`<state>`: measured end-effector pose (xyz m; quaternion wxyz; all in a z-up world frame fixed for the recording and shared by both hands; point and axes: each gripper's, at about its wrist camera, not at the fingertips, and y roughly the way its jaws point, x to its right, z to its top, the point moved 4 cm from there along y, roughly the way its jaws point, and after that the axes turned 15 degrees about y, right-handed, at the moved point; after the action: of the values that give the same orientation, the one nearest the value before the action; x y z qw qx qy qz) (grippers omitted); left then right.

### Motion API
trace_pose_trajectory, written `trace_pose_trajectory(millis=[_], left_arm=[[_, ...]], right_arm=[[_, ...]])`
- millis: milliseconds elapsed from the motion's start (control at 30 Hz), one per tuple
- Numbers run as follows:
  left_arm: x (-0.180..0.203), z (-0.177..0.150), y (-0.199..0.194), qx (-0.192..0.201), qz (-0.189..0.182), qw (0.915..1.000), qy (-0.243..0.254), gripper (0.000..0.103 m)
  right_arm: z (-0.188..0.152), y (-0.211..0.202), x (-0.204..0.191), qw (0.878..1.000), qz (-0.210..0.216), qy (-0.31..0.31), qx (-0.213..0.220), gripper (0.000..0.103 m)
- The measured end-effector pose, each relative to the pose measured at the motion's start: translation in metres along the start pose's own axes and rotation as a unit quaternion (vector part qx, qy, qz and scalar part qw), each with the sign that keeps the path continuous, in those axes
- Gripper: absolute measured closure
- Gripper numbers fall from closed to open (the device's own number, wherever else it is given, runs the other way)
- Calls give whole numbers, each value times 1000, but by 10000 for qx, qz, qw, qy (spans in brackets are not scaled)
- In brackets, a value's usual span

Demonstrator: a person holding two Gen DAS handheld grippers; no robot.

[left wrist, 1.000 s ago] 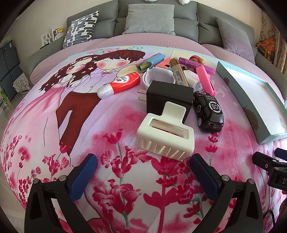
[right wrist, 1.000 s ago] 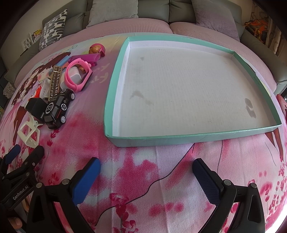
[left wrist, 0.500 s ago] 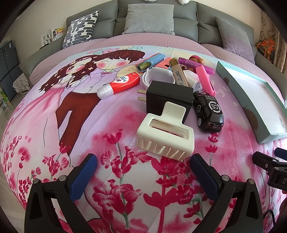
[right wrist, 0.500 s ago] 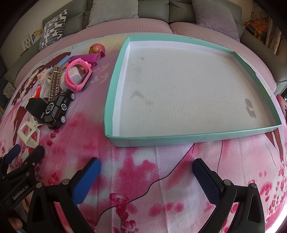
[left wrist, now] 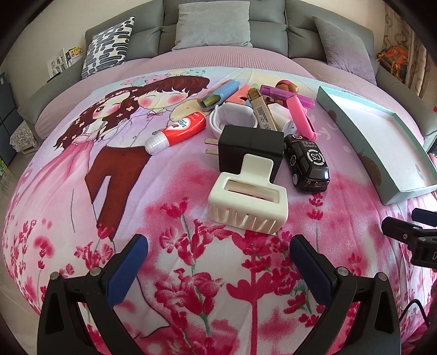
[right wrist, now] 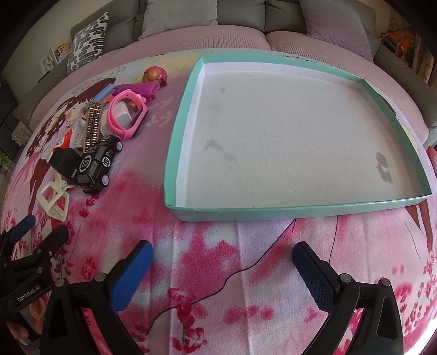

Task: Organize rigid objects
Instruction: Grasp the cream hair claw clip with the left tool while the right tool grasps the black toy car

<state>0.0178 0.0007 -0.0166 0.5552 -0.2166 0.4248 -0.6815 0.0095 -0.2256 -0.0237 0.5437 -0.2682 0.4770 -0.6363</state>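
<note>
A pile of small items lies on a pink printed blanket. Nearest my left gripper (left wrist: 218, 245) is a cream hair claw clip (left wrist: 248, 199), leaning on a black plug adapter (left wrist: 251, 147). A black toy car (left wrist: 307, 162) sits right of them; a red tube (left wrist: 177, 129) lies to the left. Behind are a white band (left wrist: 232, 114), a pink watch strap (left wrist: 300, 114) and a gold bar (left wrist: 260, 109). My left gripper is open, just short of the clip. My right gripper (right wrist: 222, 255) is open before the shallow teal tray (right wrist: 286, 213), which holds nothing.
A grey sofa back with cushions (left wrist: 213, 24) rises behind the blanket. A patterned pillow (left wrist: 109, 43) lies at the back left. The blanket (right wrist: 218, 273) drops away at its rounded edges. My left gripper (right wrist: 30, 232) shows at the right view's lower left.
</note>
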Motion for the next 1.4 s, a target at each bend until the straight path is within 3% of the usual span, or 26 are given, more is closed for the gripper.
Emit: trace_pose_trajectory(millis=[267, 467, 633, 700, 867, 1233, 1400], left_arm=[[-9, 15, -13, 184, -12, 9998, 62, 0], [-1, 19, -7, 214, -139, 9994, 213, 5], [1, 21, -1, 217, -138, 9992, 321, 8], [-1, 21, 1, 208, -180, 9991, 332, 17], [-4, 17, 9, 146, -312, 9990, 274, 18], [-5, 19, 17, 234, -397, 9984, 323, 18], [-5, 18, 19, 291, -423, 9982, 317, 19]], right_arm=[[25, -51, -12, 9969, 467, 169, 607, 0], [37, -60, -57, 9942, 637, -362, 781, 4], [36, -46, -91, 9929, 790, -728, 516, 16], [35, -35, -101, 9931, 794, -794, 331, 19], [34, -8, -119, 9934, 750, -868, -45, 26], [33, 35, -135, 9942, 498, -895, -333, 31], [32, 40, -139, 9939, 385, -1021, -170, 31]])
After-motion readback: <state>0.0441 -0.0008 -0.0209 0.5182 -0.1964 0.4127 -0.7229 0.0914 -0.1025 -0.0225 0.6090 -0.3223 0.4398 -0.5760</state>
